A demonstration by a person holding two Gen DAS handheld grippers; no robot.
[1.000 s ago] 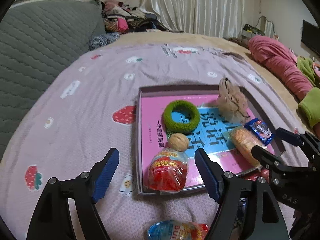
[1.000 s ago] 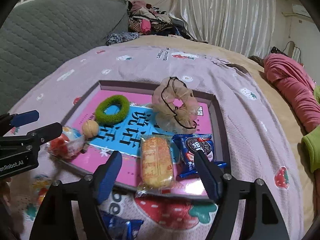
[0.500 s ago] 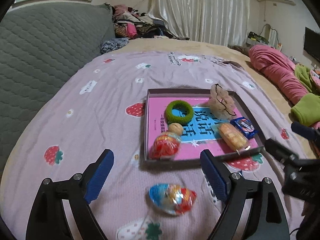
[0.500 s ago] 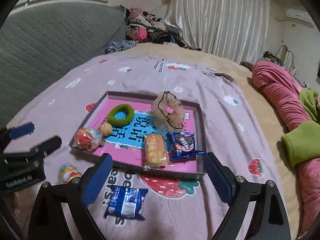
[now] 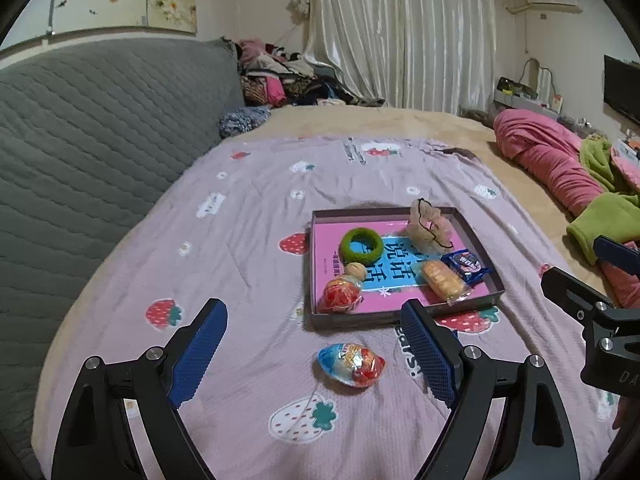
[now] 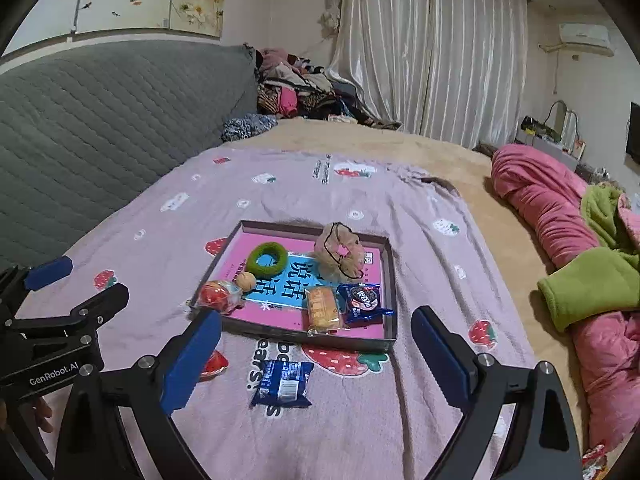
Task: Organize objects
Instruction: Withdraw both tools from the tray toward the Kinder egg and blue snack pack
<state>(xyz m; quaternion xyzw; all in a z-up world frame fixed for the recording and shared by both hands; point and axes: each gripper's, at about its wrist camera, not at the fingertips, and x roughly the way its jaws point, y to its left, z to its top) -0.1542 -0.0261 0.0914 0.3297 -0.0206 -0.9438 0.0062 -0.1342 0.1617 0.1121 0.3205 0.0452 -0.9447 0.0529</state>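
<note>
A: Left wrist view?
B: The left gripper point(image 5: 314, 354) has its jaws released wide, holding nothing. Between its fingers, on the bedspread point(image 5: 240, 240), lies a blue-and-red snack packet point(image 5: 351, 364). Beyond it the tray point(image 5: 316, 272) holds a green ring point(image 5: 361, 244), a scrunchie point(image 5: 430, 230) and a red packet point(image 5: 339, 298).

A: Right wrist view?
B: The right gripper point(image 6: 316, 360), jaws also released and empty, hovers over a blue cookie packet point(image 6: 284, 383) lying on the bedspread just outside the tray's near wall. Inside sit a yellow biscuit pack point(image 6: 322, 307) and another blue packet point(image 6: 362, 298).
</note>
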